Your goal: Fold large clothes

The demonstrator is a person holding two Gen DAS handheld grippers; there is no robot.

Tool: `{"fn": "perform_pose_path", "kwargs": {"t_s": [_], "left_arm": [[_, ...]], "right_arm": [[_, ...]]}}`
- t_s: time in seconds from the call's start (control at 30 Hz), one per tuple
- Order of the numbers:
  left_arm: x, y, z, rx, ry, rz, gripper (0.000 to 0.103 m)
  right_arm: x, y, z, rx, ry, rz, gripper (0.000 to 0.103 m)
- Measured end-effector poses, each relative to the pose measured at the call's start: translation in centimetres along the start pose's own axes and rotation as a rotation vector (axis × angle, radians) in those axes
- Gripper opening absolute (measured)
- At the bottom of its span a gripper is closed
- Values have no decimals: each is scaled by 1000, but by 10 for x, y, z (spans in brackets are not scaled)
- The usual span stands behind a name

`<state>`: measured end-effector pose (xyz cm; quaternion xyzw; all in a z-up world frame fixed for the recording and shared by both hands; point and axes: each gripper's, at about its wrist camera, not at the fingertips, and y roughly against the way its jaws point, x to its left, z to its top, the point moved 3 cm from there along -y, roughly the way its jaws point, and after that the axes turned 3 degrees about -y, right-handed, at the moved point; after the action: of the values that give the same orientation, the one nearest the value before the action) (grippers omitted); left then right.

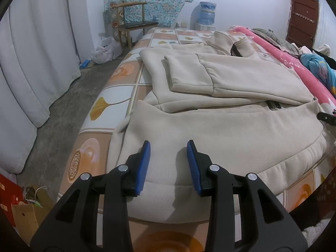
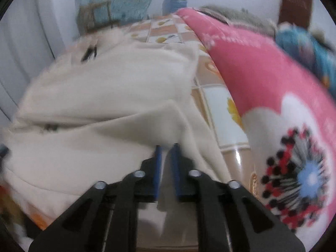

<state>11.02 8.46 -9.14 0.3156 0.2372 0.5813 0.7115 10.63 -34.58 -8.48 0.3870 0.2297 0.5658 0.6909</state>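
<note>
A large cream jacket (image 1: pixel 231 79) lies spread on the bed, with one sleeve folded across its chest and the zip showing. My left gripper (image 1: pixel 168 145) hovers open over the ribbed hem at the near edge of the bed, with the cloth under its blue pads (image 1: pixel 146 159) but not pinched. The right wrist view is blurred. In it the jacket (image 2: pixel 105 96) bulges up on the left, and my right gripper (image 2: pixel 167 149) has its pads nearly together on a fold at the jacket's right edge, with cream cloth showing between and below them.
The bed has a tiled orange-and-white sheet (image 1: pixel 117 96). A rolled pink floral quilt (image 2: pixel 252 73) runs along the jacket's right side. Left of the bed are bare concrete floor, white curtains (image 1: pixel 31 63), a wooden chair (image 1: pixel 134 24), a plastic bag (image 1: pixel 106 50) and a paper bag (image 1: pixel 27 214).
</note>
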Motion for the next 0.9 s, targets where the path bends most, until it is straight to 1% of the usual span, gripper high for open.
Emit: {"fn": "perform_pose_path", "kwargs": {"t_s": [0.03,0.13,0.2,0.23,0.27,0.3,0.33,0.43,0.5,0.53,0.57,0.63,0.67,0.7,0.73,0.83,0.9], "left_arm": [[0,0,0,-1,-3,2,35],[0,1,0,0,-2,-1,35],[0,5,3,8,1,-3,35],[-1,9,5,-1,3,-12,35],[-4,18,9,-21,1,-35,35],[-8,26,12,-39,-6,-61,35],[-13,32,14,-53,-17,-84,38],[-38,42,18,-61,-53,-174,45],[-62,41,15,-33,-74,-252,45],[-72,38,12,-21,-84,-279,45],[-78,36,10,-13,-89,-289,45],[-94,23,2,30,-112,-283,45],[-101,14,-4,56,-132,-257,46],[-103,12,-8,46,-143,-242,48],[-105,14,-10,22,-160,-231,48],[-108,15,-7,45,-181,-228,47],[-108,24,0,23,-193,-243,47]], "right_arm": [[-5,3,2,0,-22,4,4],[0,11,4,-21,2,-43,5],[7,20,4,-32,15,-45,10],[11,25,4,-42,26,-39,15],[14,30,3,-54,39,-29,20],[19,36,3,-64,54,-11,31],[28,42,-1,-73,82,18,37],[55,54,-15,-65,156,98,44],[71,56,-25,-61,195,137,49],[82,56,-31,-60,221,157,51],[90,54,-36,-56,246,164,52],[101,47,-46,-39,275,143,55],[104,41,-51,-24,286,126,57],[105,31,-56,-4,296,102,62],[104,28,-58,-19,298,98,62],[103,31,-55,-10,290,97,63],[104,39,-52,-26,291,102,63]]}}
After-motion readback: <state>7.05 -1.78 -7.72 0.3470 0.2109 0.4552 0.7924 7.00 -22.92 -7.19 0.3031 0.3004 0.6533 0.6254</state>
